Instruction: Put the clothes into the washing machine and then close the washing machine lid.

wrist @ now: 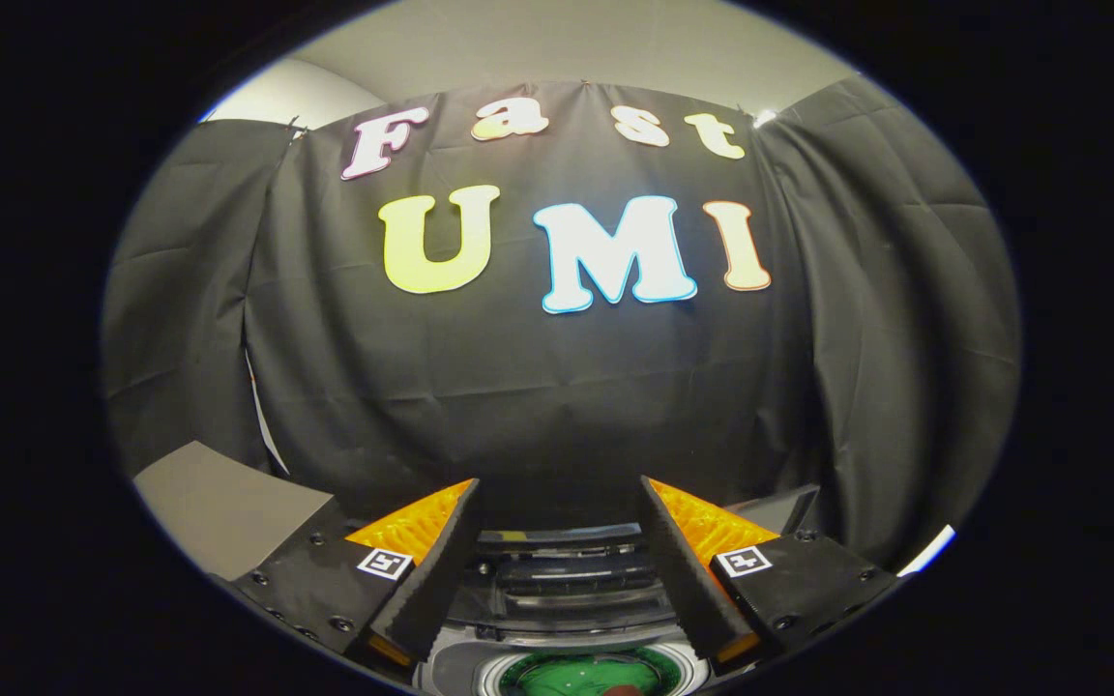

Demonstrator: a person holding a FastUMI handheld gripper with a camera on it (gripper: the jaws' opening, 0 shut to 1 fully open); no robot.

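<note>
Nothing sits between my tongs (557, 561), spread wide above the washing machine (567, 590), whose round opening shows green clothes (576, 677) already inside, soft and light I judge, best pinched at a raised fold.

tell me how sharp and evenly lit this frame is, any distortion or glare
Gripper view: strong fisheye bending of the black cloth wall; sharp mid-frame; the washing machine between the open jaws of the gripper sits dim; small glare spot on the cloth's upper right edge.

Pale table (219, 507) beside black cloth wall; washing machine (567, 590) on it
</note>
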